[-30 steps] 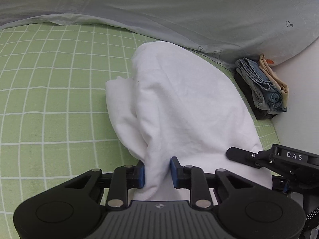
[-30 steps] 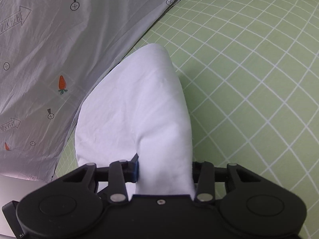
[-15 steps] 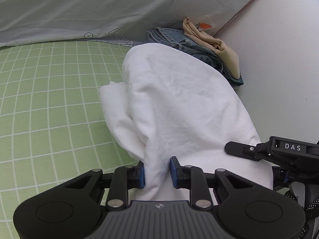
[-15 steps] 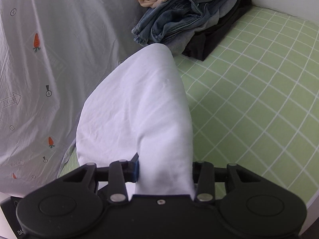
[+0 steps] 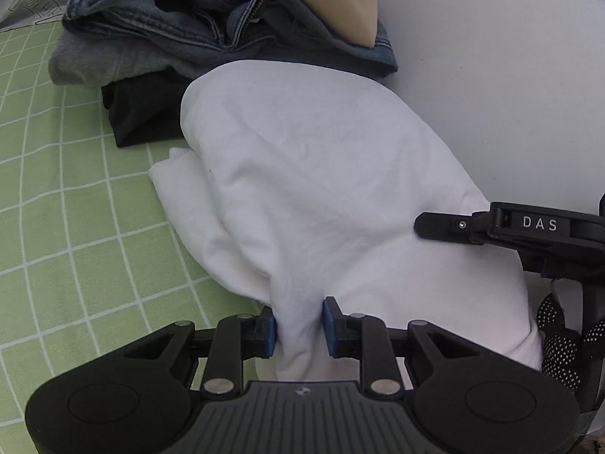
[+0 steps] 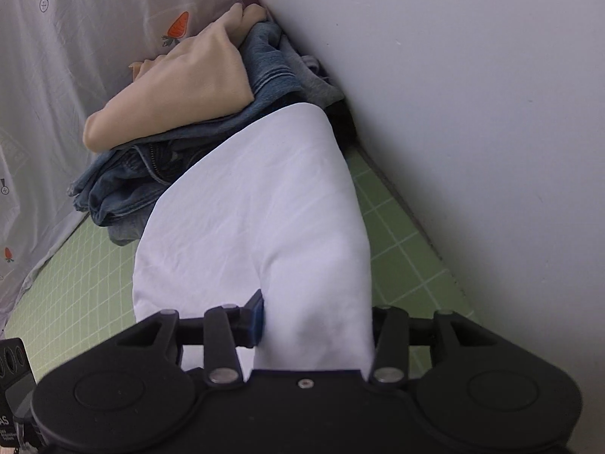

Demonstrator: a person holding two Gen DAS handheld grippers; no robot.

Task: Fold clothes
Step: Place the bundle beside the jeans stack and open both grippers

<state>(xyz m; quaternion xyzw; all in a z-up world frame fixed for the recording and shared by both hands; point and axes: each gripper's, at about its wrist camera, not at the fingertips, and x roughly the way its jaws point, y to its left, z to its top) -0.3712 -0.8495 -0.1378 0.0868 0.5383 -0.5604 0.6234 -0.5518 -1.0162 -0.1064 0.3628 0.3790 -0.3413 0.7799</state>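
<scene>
A folded white garment (image 5: 321,189) hangs between both grippers, just above the green checked sheet (image 5: 56,208). My left gripper (image 5: 298,325) is shut on a bunched fold at its near edge. In the right wrist view the same white garment (image 6: 257,208) drapes over my right gripper (image 6: 315,321). Those jaws are opening, with the cloth still between them and covering the right pad. The garment's far end reaches a pile of folded clothes: blue jeans (image 5: 170,19), a beige piece (image 6: 181,87) on top, grey and black pieces (image 5: 140,113) beneath.
A white wall (image 6: 472,113) runs close along the right of the pile and the garment. A grey quilt with carrot prints (image 6: 56,56) lies behind and left of the pile. The right gripper's black housing marked DAS (image 5: 537,227) shows at the right of the left wrist view.
Both grippers have carried the white garment across the bed to the folded pile by the wall. The pile, far off a second ago, now lies right at the garment's far end.
</scene>
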